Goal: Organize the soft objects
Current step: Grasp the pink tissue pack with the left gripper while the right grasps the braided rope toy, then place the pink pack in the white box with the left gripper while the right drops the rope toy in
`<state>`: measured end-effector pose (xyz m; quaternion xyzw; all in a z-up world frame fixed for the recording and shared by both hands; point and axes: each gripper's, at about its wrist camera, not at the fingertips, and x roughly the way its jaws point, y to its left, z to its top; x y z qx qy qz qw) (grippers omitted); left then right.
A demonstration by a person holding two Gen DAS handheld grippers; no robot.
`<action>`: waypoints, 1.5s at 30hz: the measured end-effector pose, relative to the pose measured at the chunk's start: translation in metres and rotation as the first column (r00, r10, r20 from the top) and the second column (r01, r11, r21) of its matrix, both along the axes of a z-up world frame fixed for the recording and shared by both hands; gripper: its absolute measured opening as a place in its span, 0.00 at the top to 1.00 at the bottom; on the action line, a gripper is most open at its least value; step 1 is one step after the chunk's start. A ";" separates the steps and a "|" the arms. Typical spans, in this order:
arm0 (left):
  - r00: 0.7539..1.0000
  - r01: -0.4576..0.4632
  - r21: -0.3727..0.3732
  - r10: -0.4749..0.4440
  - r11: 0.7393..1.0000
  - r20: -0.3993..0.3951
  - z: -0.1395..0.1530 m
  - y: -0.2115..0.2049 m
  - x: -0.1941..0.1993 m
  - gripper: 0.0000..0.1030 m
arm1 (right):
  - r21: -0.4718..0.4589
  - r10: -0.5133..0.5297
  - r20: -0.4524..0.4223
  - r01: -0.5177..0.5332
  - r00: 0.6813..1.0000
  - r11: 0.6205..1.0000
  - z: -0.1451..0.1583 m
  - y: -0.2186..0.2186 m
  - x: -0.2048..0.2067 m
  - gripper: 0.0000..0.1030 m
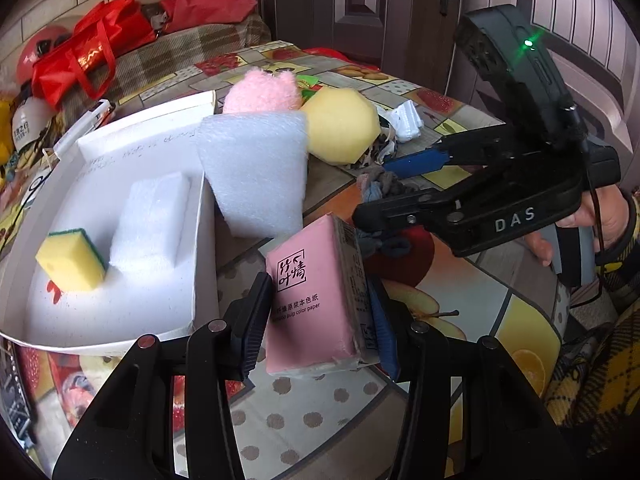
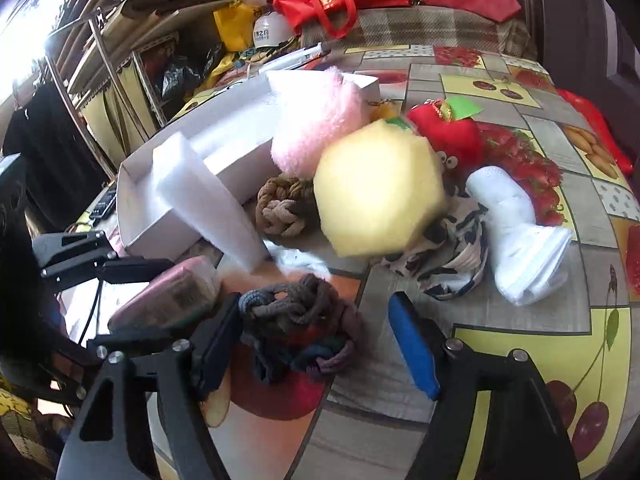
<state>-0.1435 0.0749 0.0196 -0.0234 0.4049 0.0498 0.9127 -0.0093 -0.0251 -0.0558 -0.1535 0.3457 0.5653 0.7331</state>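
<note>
My left gripper [image 1: 320,316] is shut on a pink tissue pack [image 1: 316,296], held just right of the white box [image 1: 200,280]. The box holds a yellow-green sponge [image 1: 72,260] and a white foam block [image 1: 152,224]. A white foam sheet [image 1: 256,172] leans on the box wall. My right gripper [image 2: 320,344] is open around a grey-blue knotted cloth [image 2: 300,328] on the table; it also shows in the left wrist view [image 1: 400,184]. Behind lie a yellow sponge [image 2: 376,188], a pink plush [image 2: 316,120], a brown knotted cloth [image 2: 284,204], a red plush [image 2: 448,132], white socks [image 2: 516,232] and a spotted cloth [image 2: 448,248].
The fruit-print tablecloth [image 2: 540,360] covers the table. Red bags [image 1: 92,48] and helmets sit on a plaid seat beyond the table's far edge. Metal shelving [image 2: 112,60] stands at the left. A dark remote [image 2: 104,200] lies left of the box.
</note>
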 end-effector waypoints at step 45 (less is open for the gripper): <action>0.803 -0.433 0.004 0.384 0.901 0.457 0.040 0.081 -0.069 0.56 | 0.477 -0.189 0.197 0.075 0.962 0.876 0.050 -0.008 -0.019 0.71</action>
